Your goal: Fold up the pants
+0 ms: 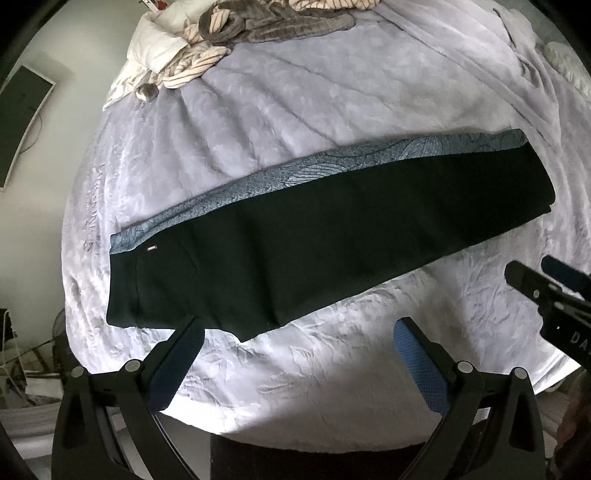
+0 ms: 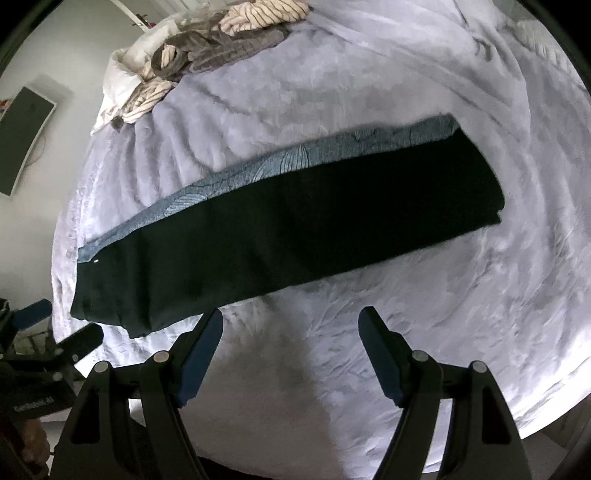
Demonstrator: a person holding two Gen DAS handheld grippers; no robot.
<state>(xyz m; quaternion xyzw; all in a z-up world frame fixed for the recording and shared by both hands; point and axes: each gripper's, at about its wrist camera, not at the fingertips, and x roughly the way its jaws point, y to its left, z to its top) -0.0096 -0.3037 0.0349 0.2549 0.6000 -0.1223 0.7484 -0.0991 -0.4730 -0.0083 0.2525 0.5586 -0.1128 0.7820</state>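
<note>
Black pants (image 1: 314, 236) with a blue patterned side stripe (image 1: 332, 162) lie flat on the bed, folded lengthwise leg on leg, waistband at the left and cuffs at the right. My left gripper (image 1: 299, 328) hangs open above the bedspread, near the pants' lower waist corner, holding nothing. In the right wrist view the same pants (image 2: 295, 229) stretch across the middle. My right gripper (image 2: 291, 321) stands open just below their near edge, empty. Each gripper shows at the side of the other's view: the right gripper (image 1: 532, 273) and the left gripper (image 2: 59, 328).
A pale lilac bedspread (image 1: 332, 92) covers the bed. Striped and grey clothes (image 1: 258, 22) are piled at the far end beside a white pillow (image 1: 155, 44). A dark screen (image 1: 22, 118) hangs on the wall at left. The bed's near edge (image 1: 295, 432) lies close below the grippers.
</note>
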